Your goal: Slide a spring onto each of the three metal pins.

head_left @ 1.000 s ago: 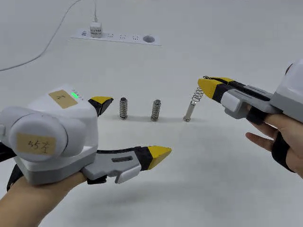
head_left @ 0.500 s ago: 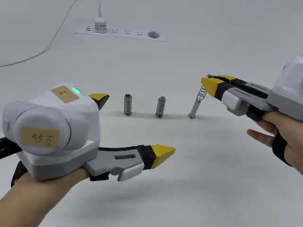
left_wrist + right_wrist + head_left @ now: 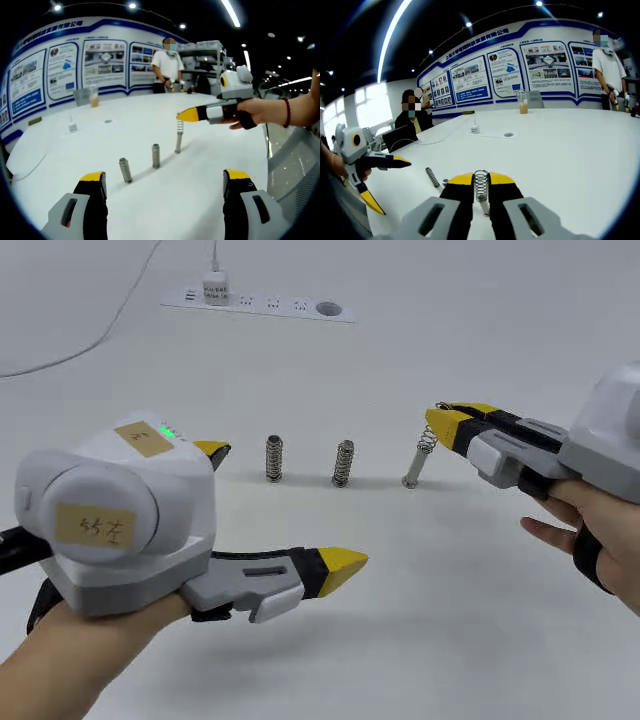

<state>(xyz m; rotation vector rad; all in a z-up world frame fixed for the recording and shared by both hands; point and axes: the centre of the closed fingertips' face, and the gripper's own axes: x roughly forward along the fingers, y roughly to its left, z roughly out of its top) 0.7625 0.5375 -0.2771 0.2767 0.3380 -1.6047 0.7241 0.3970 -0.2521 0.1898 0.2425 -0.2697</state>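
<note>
On the white desk [image 3: 450,620], the left spring-covered metal pin [image 3: 274,458] and the middle spring-covered pin [image 3: 343,463] are finished. The right gripper [image 3: 436,415] pinches the silver coil spring [image 3: 427,440] atop the tilted third pin [image 3: 411,472], not yet slid down. The left gripper [image 3: 285,505] gapes empty.

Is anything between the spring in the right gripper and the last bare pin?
Nothing visible does. The spring, held in the right gripper, meets the top of the tilted pin, with bare table around them.
</note>
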